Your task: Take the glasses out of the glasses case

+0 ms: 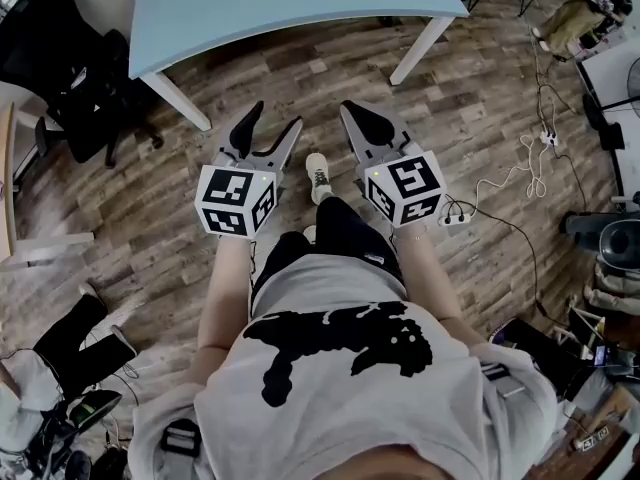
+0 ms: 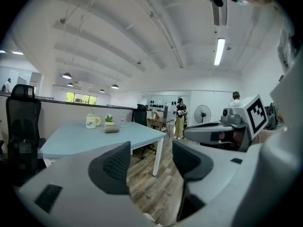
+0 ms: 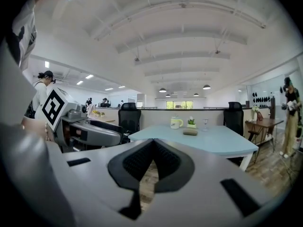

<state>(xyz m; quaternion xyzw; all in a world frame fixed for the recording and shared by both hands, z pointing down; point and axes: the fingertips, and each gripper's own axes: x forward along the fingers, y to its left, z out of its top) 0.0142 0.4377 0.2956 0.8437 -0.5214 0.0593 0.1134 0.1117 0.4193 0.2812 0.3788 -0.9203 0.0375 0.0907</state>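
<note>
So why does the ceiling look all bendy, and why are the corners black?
Left gripper view: the wide-angle lens bows the ceiling beams and leaves black corners, and the ceiling lamp glares plain white. Right gripper view: the same bending and dark rim, but the blue table stays fairly sharp. Head view: the floor curves towards the edges, and the light is even, without hard shadows.

Dark tabletop object (image 3: 190,132), too small.

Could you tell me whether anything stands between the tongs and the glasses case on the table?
Nothing visible does. The glasses case lies on the blue table, with the mug and plant behind it. Only floor and tabletop separate it from the open left tongs and the shut right tongs.
</note>
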